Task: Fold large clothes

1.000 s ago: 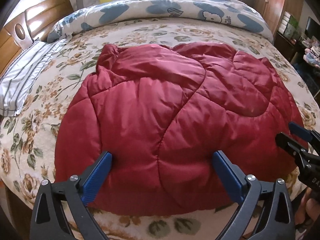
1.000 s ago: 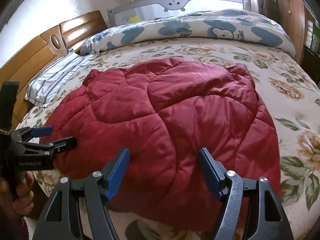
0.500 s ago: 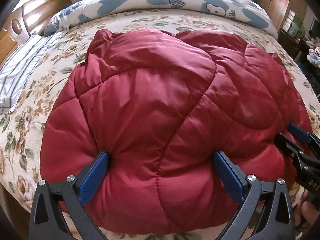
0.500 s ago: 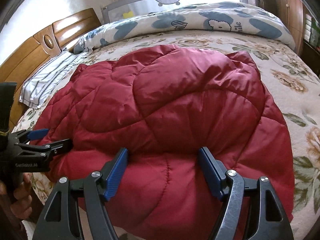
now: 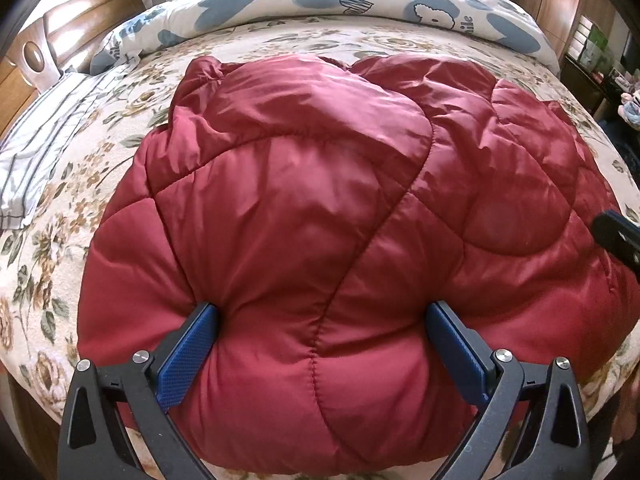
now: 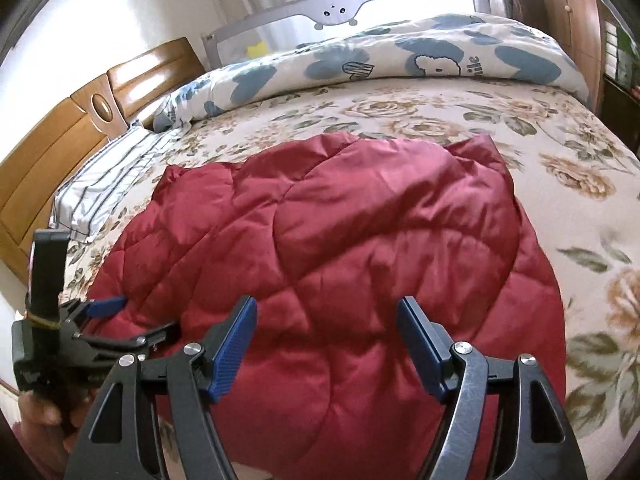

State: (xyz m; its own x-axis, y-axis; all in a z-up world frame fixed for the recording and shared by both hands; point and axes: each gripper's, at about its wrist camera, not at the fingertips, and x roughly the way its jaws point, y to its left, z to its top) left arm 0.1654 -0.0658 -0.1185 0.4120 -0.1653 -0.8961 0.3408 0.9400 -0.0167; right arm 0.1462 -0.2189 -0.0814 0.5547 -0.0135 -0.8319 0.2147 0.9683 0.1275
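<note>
A red quilted jacket [image 5: 340, 220] lies spread on the floral bed [image 6: 500, 128], below the blue-patterned duvet [image 6: 400, 60]. The left tool [image 5: 322, 340] is spread wide, pressing into the jacket's near edge; the right tool [image 6: 326, 336] hangs open over that edge.
</note>
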